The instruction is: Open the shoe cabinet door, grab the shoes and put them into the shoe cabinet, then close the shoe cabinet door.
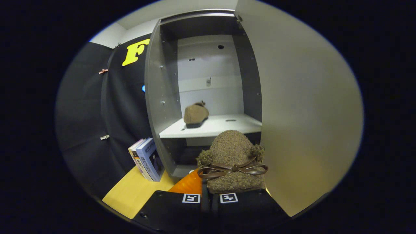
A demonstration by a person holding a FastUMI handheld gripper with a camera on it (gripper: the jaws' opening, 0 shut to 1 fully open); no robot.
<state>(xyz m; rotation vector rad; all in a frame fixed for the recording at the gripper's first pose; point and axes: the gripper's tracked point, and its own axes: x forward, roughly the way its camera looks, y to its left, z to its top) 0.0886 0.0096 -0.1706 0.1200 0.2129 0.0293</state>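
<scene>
The tool (210, 199) was clamped on the heel of a fuzzy brown shoe (232, 162), held before the open cabinet (156, 97), whose shelf (221, 126) carried its mate (195, 114). The shoe looked light and soft, likely to squash; the firmer heel rim seemed the best hold.

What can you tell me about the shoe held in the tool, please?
The held shoe is a brown, fuzzy, fleece-like slipper with a dark brown leather-look bow across its top. It sits toe-forward and level just ahead of the tool, whose fingers are closed on its rear edge. It hangs before the open cabinet, below its white shelf.
</scene>
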